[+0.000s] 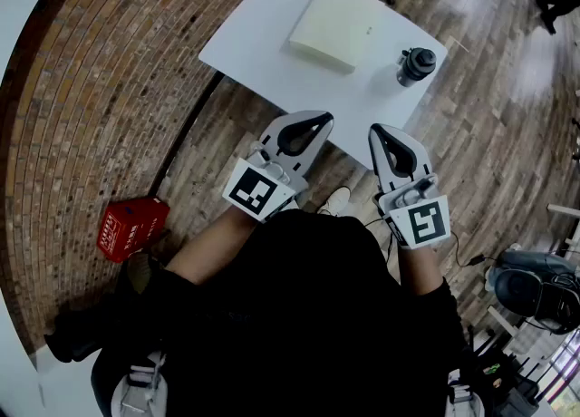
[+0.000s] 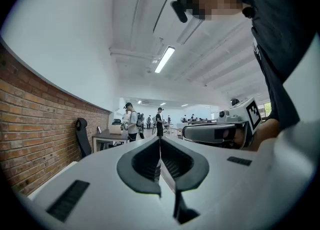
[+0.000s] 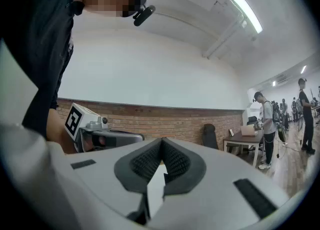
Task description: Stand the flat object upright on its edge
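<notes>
Jaws on the left gripper meet tip to tip, their ribbed pads closed on nothing. The right gripper is clenched the same way and is just as empty. Both are held level, side by side but apart, in front of the person's dark-clad body. In the head view they sit just short of the near edge of the table. Each gripper view shows the other gripper alongside, with its marker cube.

The flat object, pale cream, lies flat on the white table toward its far side, well apart from both grippers. A dark bottle stands upright to the right of it, near the table's right edge and not touching it.

A brick wall runs along the left, and the floor is wood planks. A red box sits at the wall's foot, left of the person. A light shoe shows below the table edge, between the two grippers. Black gear lies on the floor at lower right.

In the gripper views, people stand by a desk far down the room, under a strip light.
</notes>
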